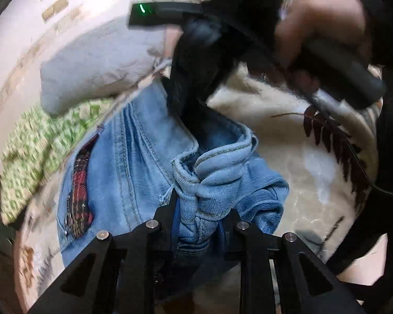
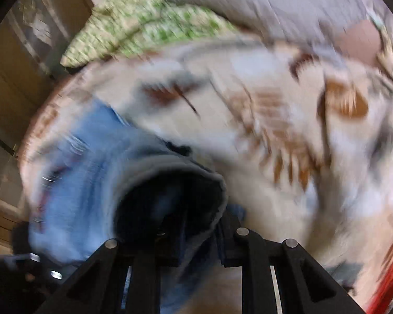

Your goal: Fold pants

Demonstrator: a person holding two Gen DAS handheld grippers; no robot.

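Both my claws are clamped on bunched hems of the light-blue denim pants (image 1: 133, 172), left claw (image 1: 200, 209) and right claw (image 2: 196, 235), draped over the cream leaf-patterned blanket (image 1: 288, 162) toward ten o'clock.

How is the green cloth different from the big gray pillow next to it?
The green cloth has a busy green-and-white pattern; the gray pillow is one plain color. The cloth lies low and rumpled; the pillow is puffy and rests partly on top of it. Both are soft things on the bed, beyond the jeans.
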